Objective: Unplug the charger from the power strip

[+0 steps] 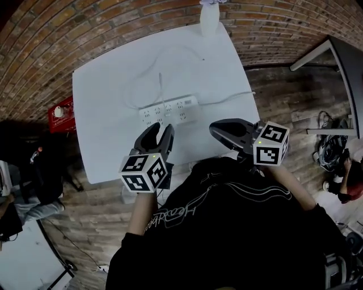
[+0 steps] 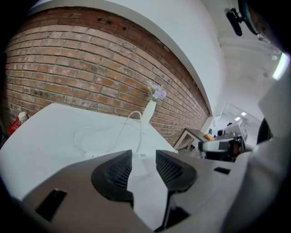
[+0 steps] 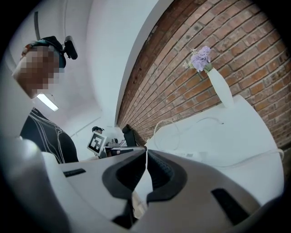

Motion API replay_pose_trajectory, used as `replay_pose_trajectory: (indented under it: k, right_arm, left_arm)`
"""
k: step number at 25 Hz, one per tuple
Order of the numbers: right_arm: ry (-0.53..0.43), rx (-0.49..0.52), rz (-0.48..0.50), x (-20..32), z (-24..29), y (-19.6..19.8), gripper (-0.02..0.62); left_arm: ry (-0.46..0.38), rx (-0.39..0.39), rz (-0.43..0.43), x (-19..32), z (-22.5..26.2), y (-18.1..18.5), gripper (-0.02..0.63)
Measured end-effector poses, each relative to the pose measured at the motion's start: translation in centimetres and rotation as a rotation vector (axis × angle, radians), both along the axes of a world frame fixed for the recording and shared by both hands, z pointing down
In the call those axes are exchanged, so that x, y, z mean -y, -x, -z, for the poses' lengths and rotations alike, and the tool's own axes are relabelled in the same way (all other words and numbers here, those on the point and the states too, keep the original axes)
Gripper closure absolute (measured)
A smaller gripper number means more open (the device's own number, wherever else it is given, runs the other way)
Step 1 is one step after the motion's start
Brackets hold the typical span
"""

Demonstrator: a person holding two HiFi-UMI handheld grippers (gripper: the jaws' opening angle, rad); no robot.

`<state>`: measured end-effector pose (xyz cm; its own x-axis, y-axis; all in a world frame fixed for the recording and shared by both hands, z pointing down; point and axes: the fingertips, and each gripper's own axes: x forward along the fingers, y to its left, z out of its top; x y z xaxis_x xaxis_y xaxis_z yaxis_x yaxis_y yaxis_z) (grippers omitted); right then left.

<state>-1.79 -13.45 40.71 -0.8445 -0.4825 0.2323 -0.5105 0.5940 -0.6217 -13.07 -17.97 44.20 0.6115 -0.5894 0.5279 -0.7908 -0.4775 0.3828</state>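
A white power strip [image 1: 169, 110] lies across the middle of the white table [image 1: 102, 147]. A white charger plug [image 1: 160, 106] sits in its left part, and its thin cable [image 1: 142, 76] loops away over the far side of the table. My left gripper [image 1: 161, 129] hovers just in front of the strip, pointing at it, open, with nothing between its pads. In the left gripper view the cable [image 2: 136, 132] rises beyond the gap between the pads. My right gripper [image 1: 212, 129] is shut and empty, near the table's front right edge, pointing left.
A white vase with lilac flowers [image 1: 209, 17] stands at the table's far edge, against a brick wall [image 2: 68, 73]. The strip's own cord [image 1: 232, 97] runs off the right edge. A red box [image 1: 60, 113] sits on the floor to the left. A person crouches at far right [image 1: 346, 181].
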Motion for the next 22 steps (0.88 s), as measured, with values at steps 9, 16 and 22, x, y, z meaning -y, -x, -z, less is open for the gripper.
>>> replay_pose_trajectory:
  k: [9, 16, 22]
  right_arm:
    - [-0.006, -0.039, 0.174, 4.3, -1.9, -1.5, 0.595]
    - [-0.072, -0.136, 0.322, 7.2, -5.2, -2.1, 0.595]
    - [-0.206, -0.285, 0.463, 8.4, -8.2, -1.2, 0.586]
  left_arm:
    - [0.07, 0.036, 0.156, 0.9, -2.5, -1.3, 0.364]
    - [0.056, 0.151, 0.257, 1.8, -4.8, -2.3, 0.359]
    - [0.068, 0.202, 0.343, 2.1, -6.1, -2.4, 0.36]
